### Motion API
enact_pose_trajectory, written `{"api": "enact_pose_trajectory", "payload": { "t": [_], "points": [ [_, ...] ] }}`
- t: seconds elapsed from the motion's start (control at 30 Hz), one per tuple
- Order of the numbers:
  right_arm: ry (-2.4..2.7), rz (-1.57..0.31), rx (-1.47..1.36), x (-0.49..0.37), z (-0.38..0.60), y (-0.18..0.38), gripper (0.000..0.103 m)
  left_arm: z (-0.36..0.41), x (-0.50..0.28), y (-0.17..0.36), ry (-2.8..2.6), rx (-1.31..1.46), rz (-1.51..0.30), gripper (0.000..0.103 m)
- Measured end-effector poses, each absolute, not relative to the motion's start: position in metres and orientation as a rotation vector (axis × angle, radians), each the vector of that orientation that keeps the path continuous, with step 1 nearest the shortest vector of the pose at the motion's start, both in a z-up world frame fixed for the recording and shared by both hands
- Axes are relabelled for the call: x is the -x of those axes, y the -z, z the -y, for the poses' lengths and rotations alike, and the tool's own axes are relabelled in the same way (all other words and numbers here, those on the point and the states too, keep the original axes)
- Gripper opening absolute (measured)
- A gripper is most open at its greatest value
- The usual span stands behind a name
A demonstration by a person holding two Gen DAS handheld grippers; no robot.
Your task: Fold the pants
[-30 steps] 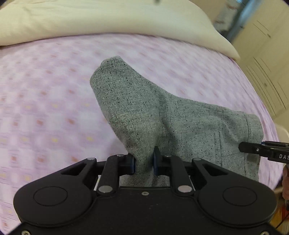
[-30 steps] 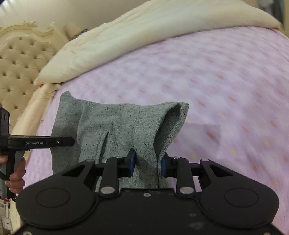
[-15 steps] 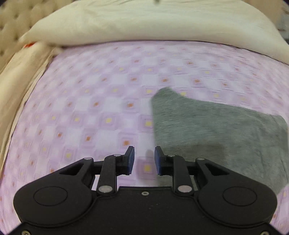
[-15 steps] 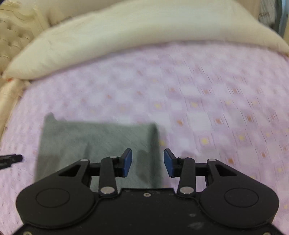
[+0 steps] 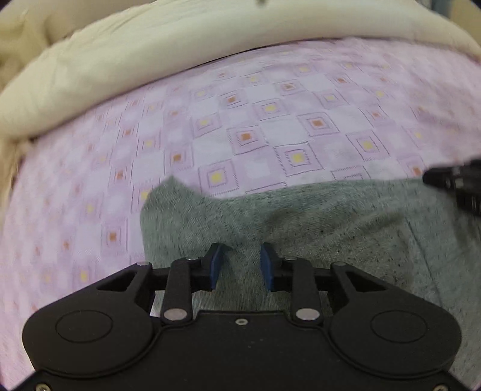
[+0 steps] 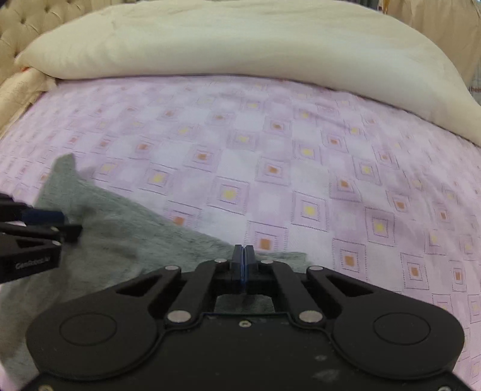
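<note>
The grey speckled pants (image 5: 315, 222) lie folded flat on the pink patterned bedsheet (image 5: 270, 120). My left gripper (image 5: 242, 264) is open and hovers low over the pants with cloth seen between its blue pads, not clamped. My right gripper (image 6: 243, 264) is shut with its pads together and empty, just above the pants' near right corner (image 6: 126, 228). The left gripper's tip also shows in the right wrist view (image 6: 39, 228), and the right gripper's tip shows in the left wrist view (image 5: 457, 183).
A large cream duvet (image 6: 225, 39) lies bunched across the far side of the bed. A tufted beige headboard (image 6: 18, 27) stands at the far left. The sheet (image 6: 330, 168) stretches to the right of the pants.
Both grippers let go of the raised pants, which dropped flat on the bed. The left gripper then moved back over the cloth. The right gripper closed empty.
</note>
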State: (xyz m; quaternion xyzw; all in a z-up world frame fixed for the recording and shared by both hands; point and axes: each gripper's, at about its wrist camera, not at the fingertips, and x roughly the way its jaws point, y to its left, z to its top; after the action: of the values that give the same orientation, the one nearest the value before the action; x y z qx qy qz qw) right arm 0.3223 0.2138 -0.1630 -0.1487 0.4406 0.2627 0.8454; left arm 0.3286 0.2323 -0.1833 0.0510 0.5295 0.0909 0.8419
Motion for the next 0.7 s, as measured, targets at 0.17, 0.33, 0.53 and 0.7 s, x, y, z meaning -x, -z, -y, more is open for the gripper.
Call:
{"api": "enact_pose_trajectory", "payload": {
  "t": [0.17,0.33,0.53,0.7],
  "points": [
    [-0.595,-0.877,0.258,-0.311,-0.205,0.128,0.007,-0.227,-0.293,0.131,-0.178,0.005,-0.993,0.038],
    [-0.679,-0.872,0.234,-0.246,-0.173,0.106,0.009,-0.192,-0.243,0.127,-0.054,0.113,-1.004,0.042],
    [-0.65,-0.965,0.362,-0.198,-0.148,0.149,0.007,-0.152,-0.22,0.164,-0.027,-0.018,-1.072,0.046],
    [-0.644,-0.97,0.324,-0.203,-0.146,0.141,0.011,-0.165,-0.23,0.148,-0.086,0.084,-1.087,0.046]
  ]
}}
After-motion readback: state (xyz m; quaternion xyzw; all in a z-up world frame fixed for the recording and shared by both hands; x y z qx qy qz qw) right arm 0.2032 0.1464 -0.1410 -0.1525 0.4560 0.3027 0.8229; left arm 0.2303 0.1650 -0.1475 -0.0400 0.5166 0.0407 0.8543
